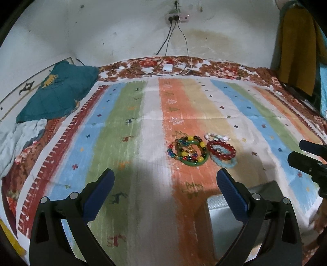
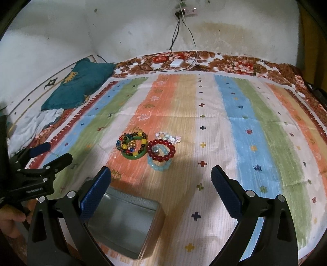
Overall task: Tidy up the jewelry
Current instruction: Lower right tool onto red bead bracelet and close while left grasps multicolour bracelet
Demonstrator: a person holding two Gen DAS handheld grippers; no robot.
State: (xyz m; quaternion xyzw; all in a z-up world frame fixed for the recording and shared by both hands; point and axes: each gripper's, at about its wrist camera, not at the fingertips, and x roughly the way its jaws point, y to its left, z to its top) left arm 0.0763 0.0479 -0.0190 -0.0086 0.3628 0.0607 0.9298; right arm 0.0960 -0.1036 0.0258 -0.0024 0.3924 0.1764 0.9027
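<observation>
Several bead bracelets lie in a cluster on the striped cloth: a green bangle with multicoloured beads on it, a red bead bracelet over a light blue one, and a pale one behind. The cluster also shows in the left wrist view. An open empty metal tin sits near the front, its corner in the left wrist view. My left gripper is open and empty, short of the bracelets. My right gripper is open and empty, just before the blue bracelet.
A teal pillow and crumpled grey cloth lie at the far left. A white charger with cables lies at the bed's back edge under a wall power strip. Yellow cloth hangs at the right.
</observation>
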